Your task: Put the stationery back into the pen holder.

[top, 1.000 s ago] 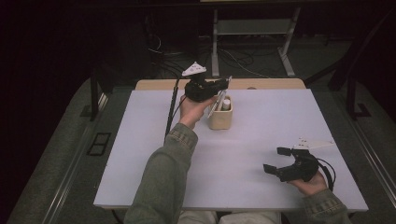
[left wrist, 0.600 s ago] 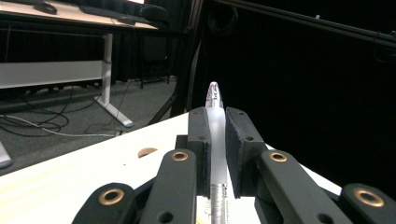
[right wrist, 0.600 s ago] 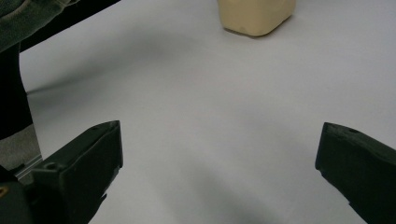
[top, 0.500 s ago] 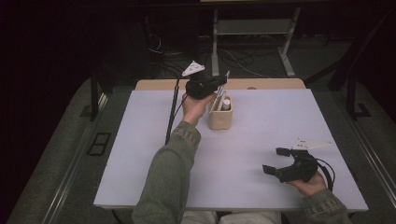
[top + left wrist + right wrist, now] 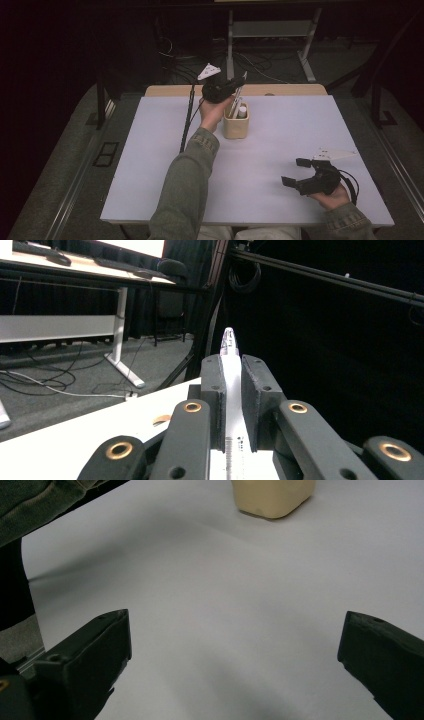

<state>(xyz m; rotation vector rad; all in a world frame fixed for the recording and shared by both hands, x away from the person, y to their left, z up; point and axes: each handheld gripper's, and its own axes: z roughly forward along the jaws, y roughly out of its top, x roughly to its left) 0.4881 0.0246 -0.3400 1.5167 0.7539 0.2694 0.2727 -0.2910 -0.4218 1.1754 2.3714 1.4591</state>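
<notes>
A: From above, our left gripper (image 5: 235,90) has sunk toward the cup (image 5: 236,121) at the table's (image 5: 150,165) far side, so the ruler (image 5: 239,90) is going in.

B: Along the left jaws, they're clamped on that ruler (image 5: 231,390).

A: Along the right jaws, they stand wide apart, holding nothing, the cup (image 5: 272,497) well ahead.

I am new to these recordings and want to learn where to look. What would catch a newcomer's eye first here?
First, the left hand-held gripper at the far edge of the white table, shut on a clear ruler whose lower end goes down into the beige holder. Next, the right hand-held gripper, open and holding nothing, near the table's front right corner.
</notes>
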